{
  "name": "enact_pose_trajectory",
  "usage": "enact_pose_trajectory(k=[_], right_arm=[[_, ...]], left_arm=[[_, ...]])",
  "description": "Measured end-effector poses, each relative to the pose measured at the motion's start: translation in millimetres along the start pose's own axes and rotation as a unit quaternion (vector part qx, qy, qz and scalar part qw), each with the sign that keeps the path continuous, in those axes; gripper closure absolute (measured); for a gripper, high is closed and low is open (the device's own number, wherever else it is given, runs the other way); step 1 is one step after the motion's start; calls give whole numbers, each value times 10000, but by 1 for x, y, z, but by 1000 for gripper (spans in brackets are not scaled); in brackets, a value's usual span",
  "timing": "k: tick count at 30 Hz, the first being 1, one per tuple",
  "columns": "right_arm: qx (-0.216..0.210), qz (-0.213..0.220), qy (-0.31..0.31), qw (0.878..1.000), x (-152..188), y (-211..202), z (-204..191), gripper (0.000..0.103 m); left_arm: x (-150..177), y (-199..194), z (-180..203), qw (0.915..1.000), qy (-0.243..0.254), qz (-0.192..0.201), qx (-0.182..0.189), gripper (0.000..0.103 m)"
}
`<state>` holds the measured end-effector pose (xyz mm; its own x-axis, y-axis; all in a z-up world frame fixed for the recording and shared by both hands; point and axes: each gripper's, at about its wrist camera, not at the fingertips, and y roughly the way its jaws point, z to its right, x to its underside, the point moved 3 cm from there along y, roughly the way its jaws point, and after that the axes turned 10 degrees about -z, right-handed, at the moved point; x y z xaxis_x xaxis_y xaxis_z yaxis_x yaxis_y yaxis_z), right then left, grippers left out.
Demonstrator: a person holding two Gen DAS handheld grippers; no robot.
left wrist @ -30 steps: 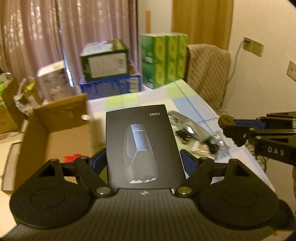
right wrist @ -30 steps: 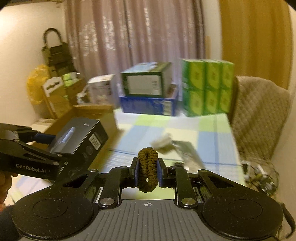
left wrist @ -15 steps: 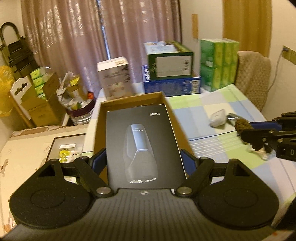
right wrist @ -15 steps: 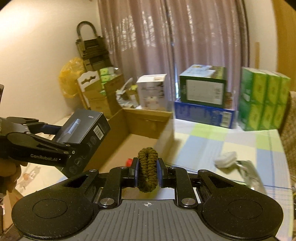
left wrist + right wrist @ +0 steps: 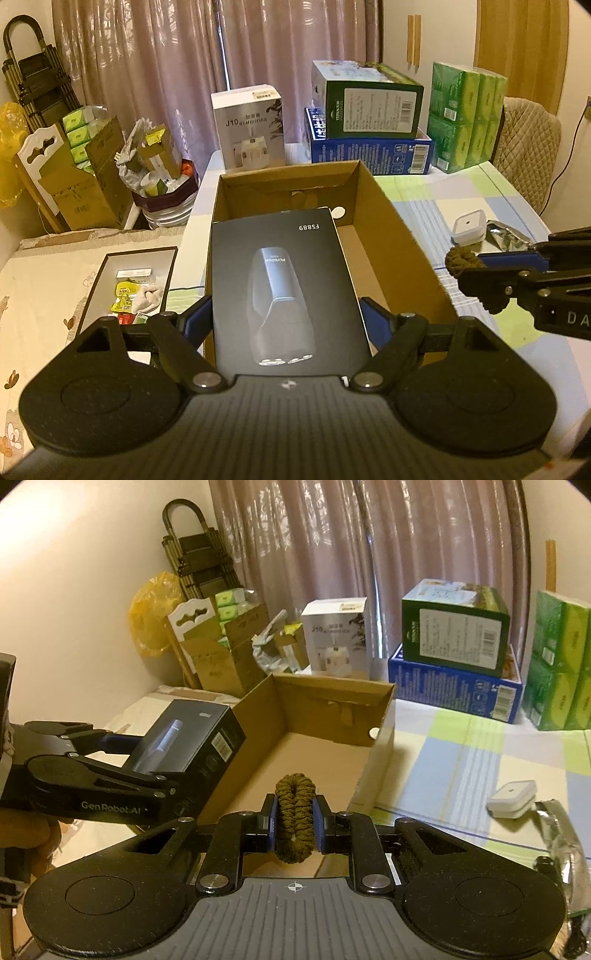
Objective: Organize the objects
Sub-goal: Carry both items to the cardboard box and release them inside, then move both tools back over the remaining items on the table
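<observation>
My left gripper clamps a black shaver box held above the near end of the open cardboard box; beside it, my right gripper pinches a brown braided cord loop over the carton's floor on the checked table.

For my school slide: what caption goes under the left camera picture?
Left gripper holds a black shaver box over the open cardboard box.
</observation>
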<state>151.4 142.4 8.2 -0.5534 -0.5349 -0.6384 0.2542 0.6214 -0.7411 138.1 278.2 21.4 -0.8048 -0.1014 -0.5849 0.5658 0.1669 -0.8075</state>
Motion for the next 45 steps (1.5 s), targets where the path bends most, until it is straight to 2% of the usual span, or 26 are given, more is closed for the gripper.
enact_pose_trajectory(k=[2,3,4,17,19,21,22,27,33,38,45], right_arm=[[-24,-32,10,10000,0,5,0,87],[-31,-43,12,10000,0,7,0,87],[-36,-49,18,10000,0,9,-1,87],[-194,-8,107,9998,-2,12,-5,86],[-301,74,159,9994,-4,11,-6,71],[-405,238,274,9985,-6,8,-4,30],[-422,339,333,9980,-6,5,-3,26],[-295,416,363,9980,-4,-7,5,26],[-78,538,714,9960,16,-38,25,26],[220,751,1045,9914,45,-82,47,26],[710,952,1732,9777,90,-152,89,26]], left_arm=[[1,6,-3,10000,-67,-20,35,21],[1,8,-5,9999,-124,-20,22,13],[2,8,-7,9998,-180,22,-1,9],[20,-4,-18,9987,-501,79,34,9],[22,-5,-18,9986,-519,78,25,9],[23,-7,-18,9985,-542,77,-3,9],[24,-8,-18,9984,-565,81,-15,9],[29,-14,-18,9979,-638,116,-16,9],[35,-29,-10,9967,-771,231,107,10],[37,-48,9,9957,-803,359,275,9],[37,-74,55,9955,-588,498,553,8]])
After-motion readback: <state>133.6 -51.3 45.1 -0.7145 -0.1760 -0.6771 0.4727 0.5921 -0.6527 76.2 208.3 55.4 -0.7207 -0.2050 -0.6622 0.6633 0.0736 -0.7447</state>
